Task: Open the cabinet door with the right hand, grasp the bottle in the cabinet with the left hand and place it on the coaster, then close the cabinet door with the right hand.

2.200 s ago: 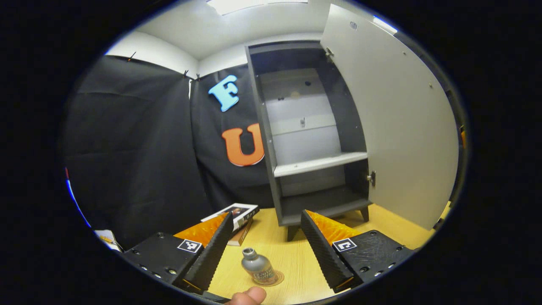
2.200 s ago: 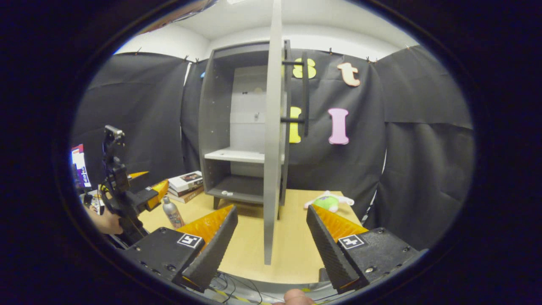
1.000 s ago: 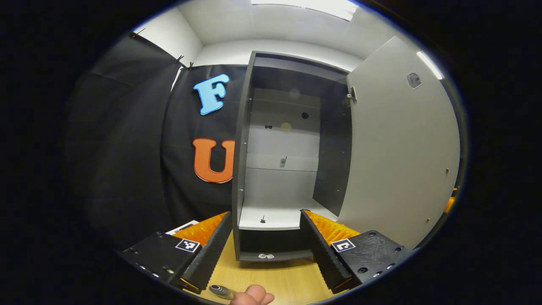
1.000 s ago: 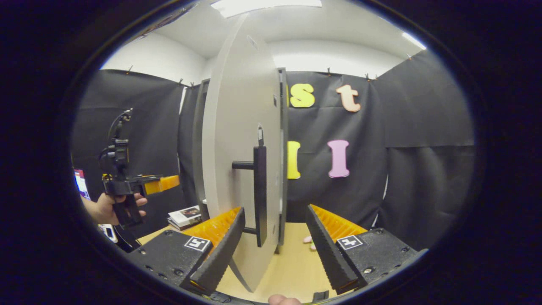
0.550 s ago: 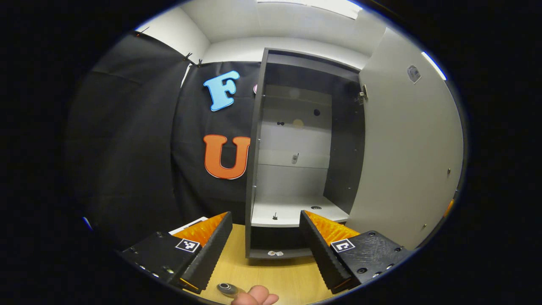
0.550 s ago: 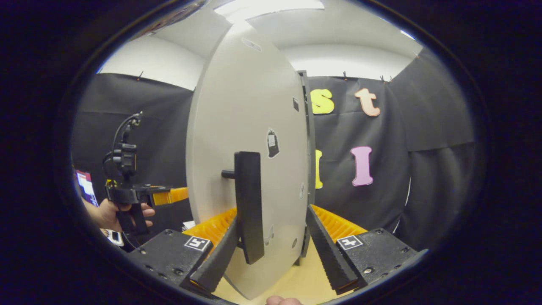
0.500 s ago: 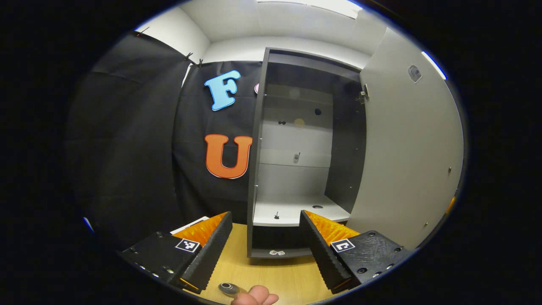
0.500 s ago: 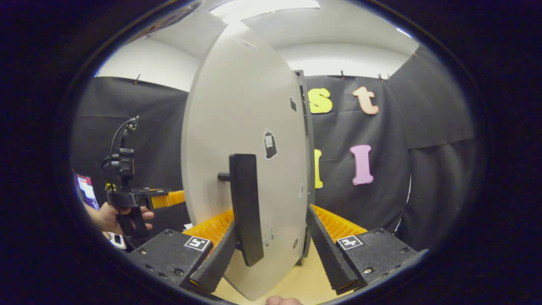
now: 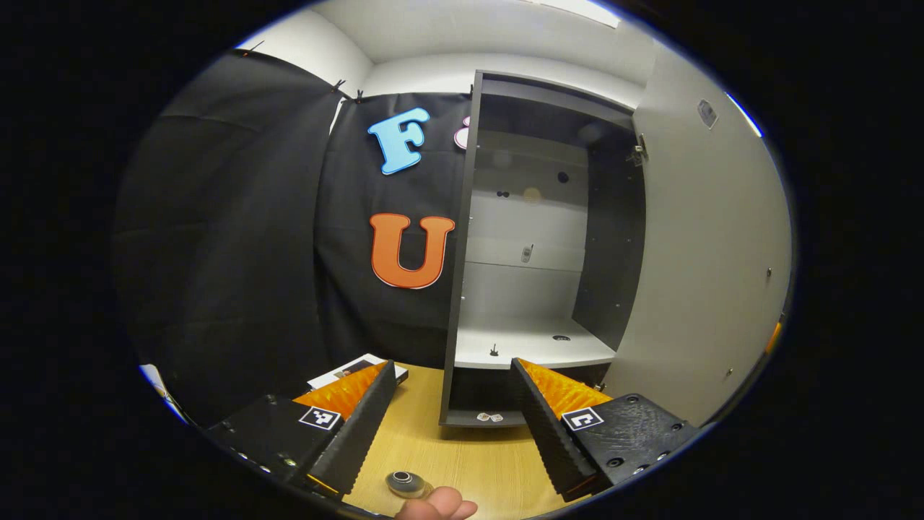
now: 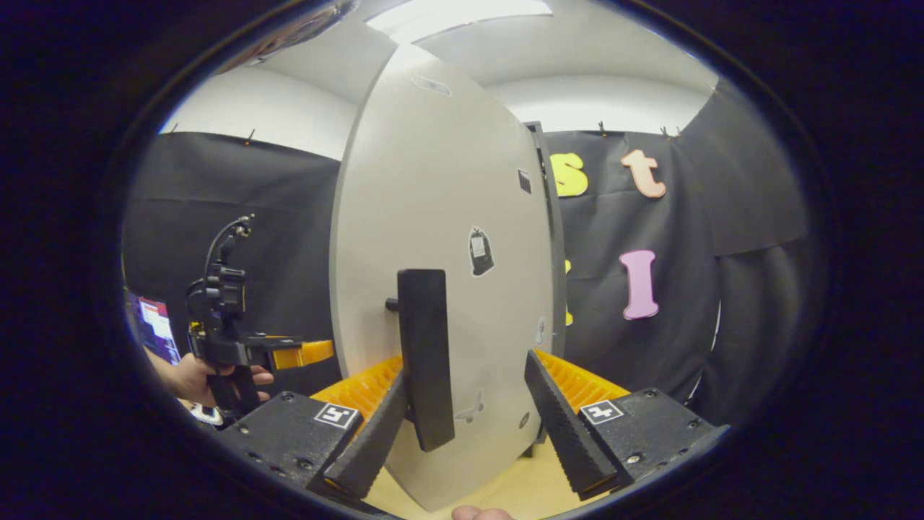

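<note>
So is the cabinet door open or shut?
Open. The cabinet door swings out from the cabinet, so its bare shelf shows inside.

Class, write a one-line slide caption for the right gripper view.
Open right tongs straddle the handle of the part-open cabinet door; left tongs wait beyond.

Black cloth walls (image 9: 238, 238); white ceiling (image 9: 469, 29); wooden table (image 9: 469, 469)

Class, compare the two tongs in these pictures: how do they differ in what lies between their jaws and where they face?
The right tongs have the door handle between their jaws, untouched by the right finger; the left tongs hold nothing. The right tongs face the door's outer side; the left tongs face the cabinet interior. Both stand open.
</note>
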A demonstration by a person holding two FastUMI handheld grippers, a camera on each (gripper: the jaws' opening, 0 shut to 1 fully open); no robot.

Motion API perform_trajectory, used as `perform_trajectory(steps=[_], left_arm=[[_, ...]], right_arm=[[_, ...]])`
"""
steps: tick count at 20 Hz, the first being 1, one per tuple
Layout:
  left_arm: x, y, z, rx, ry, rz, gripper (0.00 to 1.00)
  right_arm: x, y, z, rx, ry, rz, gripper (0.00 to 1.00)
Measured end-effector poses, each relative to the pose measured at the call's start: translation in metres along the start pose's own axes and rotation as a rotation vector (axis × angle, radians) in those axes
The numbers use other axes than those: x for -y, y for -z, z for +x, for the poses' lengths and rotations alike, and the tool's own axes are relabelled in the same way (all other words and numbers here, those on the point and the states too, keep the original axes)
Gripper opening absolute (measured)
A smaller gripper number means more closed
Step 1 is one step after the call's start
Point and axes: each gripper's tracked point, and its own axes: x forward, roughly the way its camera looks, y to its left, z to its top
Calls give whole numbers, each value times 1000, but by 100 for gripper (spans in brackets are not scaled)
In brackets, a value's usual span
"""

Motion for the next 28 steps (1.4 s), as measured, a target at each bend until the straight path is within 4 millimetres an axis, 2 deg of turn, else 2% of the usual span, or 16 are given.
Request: perform_trajectory(steps=[2,3,4,7,8,9,12,17,18,28], left_arm=[[2,-1,-1,5,2,3,95],[3,1,-2,1,5,4,95],[4,5,-4,-5,9,5,95],[-1,15,-8,-33,0,22,95],[-4,16,-8,-35,-9,24,95],[-7,15,-8,-34,-16,22,95],[-11,14,-10,-31,-27,14,95],[-20,17,-15,-39,-47,9,95],[-23,18,-17,-40,-54,11,95],[-61,24,-34,-51,-154,12,95]], right_arm=[[-2,-1,3,8,-16,48,97],[-3,-2,4,11,-20,58,92],[-3,-2,4,8,-21,51,97],[-4,-2,6,17,-40,11,97],[-5,-2,9,17,-47,14,92],[-5,-1,11,17,-54,20,98],[-6,-1,14,18,-63,20,92],[-10,2,20,14,-91,14,98],[-13,1,21,13,-97,11,100],[-41,4,47,19,-168,-3,99]])
